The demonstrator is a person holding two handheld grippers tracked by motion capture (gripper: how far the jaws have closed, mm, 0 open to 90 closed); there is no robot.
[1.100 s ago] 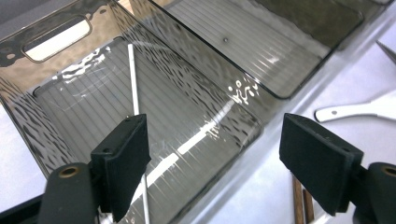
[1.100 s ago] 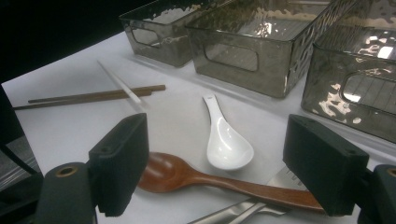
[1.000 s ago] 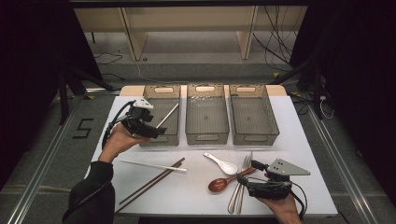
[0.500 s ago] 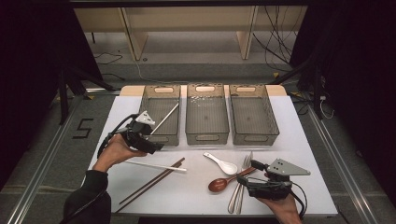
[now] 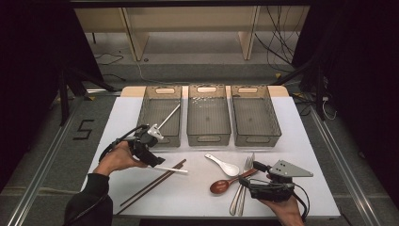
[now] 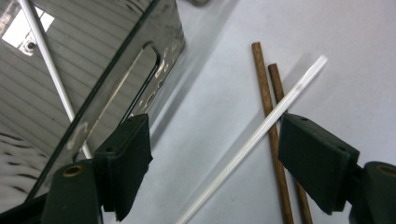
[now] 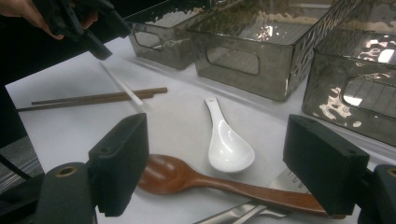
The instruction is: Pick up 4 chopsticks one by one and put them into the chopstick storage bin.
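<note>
Left tongs [image 6: 215, 154] gape over a white chopstick [image 6: 261, 130] near the table's [image 5: 310, 141] left edge; right tongs [image 7: 224, 163] gape above a wooden spoon [image 7: 187, 177].

White table [image 5: 306, 141] bears three bins [image 5: 209, 115], chopsticks [image 5: 150, 184], spoons [image 5: 224, 165], forks [image 5: 241, 197].

Wooden spoon [image 7: 224, 182] between parted tongs [image 7: 219, 177]

Your left gripper [image 5: 149, 153] hangs with jaws apart over the white chopstick [image 6: 252, 140], with the left bin's [image 5: 160, 117] front wall close at its 12 o'clock and the brown chopsticks [image 5: 153, 183] at 5 o'clock. At your right gripper's [image 5: 261, 186] 11 o'clock, the white spoon [image 5: 223, 165], wooden spoon [image 5: 230, 182] and fork [image 5: 241, 190] crowd the desk [image 5: 188, 195]. Between the two clusters the desk lies bare.
</note>
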